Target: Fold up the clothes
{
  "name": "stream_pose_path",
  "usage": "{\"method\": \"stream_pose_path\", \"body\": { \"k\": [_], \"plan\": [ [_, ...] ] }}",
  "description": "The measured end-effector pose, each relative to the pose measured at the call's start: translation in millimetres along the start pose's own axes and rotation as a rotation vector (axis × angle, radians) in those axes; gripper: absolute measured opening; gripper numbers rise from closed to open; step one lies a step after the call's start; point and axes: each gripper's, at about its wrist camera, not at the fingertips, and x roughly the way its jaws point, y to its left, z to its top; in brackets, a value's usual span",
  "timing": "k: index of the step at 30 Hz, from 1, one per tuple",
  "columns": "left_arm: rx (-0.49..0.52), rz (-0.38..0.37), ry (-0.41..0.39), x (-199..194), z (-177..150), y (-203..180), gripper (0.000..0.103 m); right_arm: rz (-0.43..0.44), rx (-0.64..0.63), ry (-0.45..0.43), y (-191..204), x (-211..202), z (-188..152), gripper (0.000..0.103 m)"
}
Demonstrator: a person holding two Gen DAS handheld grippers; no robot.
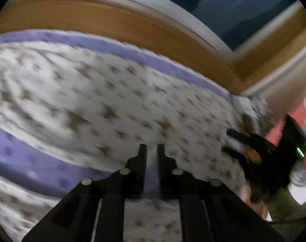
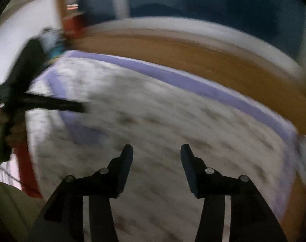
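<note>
The white star-printed garment (image 1: 112,100), edged with a lilac band (image 1: 153,60), lies spread over the wooden worktop (image 1: 112,20), and every place here is given from that garment. Both pictures are smeared by motion, so fine creases and the exact outline of the cloth cannot be made out. The left claw (image 1: 152,148) hangs over the near part of the garment with its jaws a narrow slit apart; nothing shows between them, so it reads as released, though only just. The right claw (image 2: 156,148) stands above the middle of the garment with its jaws well apart and empty, plainly released; in the left wrist view it appears as a dark blurred shape off the garment's right end (image 1: 264,151). A lilac strip (image 1: 31,161) crossing the near part of the cloth suggests one portion already lies folded over another, though the blur leaves that unsure. With neither claw holding cloth, the step in hand looks like the gap between folds: a layer laid down and both claws free. The next move likely calls for each claw to find a fresh edge or corner, close on a single layer, and carry it across evenly so the fold lands square.
</note>
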Motion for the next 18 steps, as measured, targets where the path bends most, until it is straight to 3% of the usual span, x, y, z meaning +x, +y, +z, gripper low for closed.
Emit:
{"method": "stream_pose_path", "body": {
  "k": [4,8,10,13,18],
  "plan": [
    [0.023,-0.02,0.073,8.5,-13.1,-11.4,0.021,-0.149,0.228,0.056,-75.5,-12.0,-29.6,0.049],
    [0.009,-0.092,0.154,26.0,-15.4,-19.3,0.026,-0.109,0.397,0.103,-111.4,-18.3,-53.8,0.049],
    [0.012,-0.093,0.183,36.1,-16.4,-25.6,0.027,-0.086,0.417,0.127,-113.0,-22.2,-62.8,0.049],
    [0.053,-0.005,0.2,42.8,-22.6,-37.8,0.027,-0.062,0.421,0.16,-110.8,-29.4,-75.6,0.049],
    [0.087,0.058,0.223,44.6,-36.3,-45.3,0.027,-0.088,0.369,0.203,-102.9,-41.8,-91.4,0.053]
  ]
}}
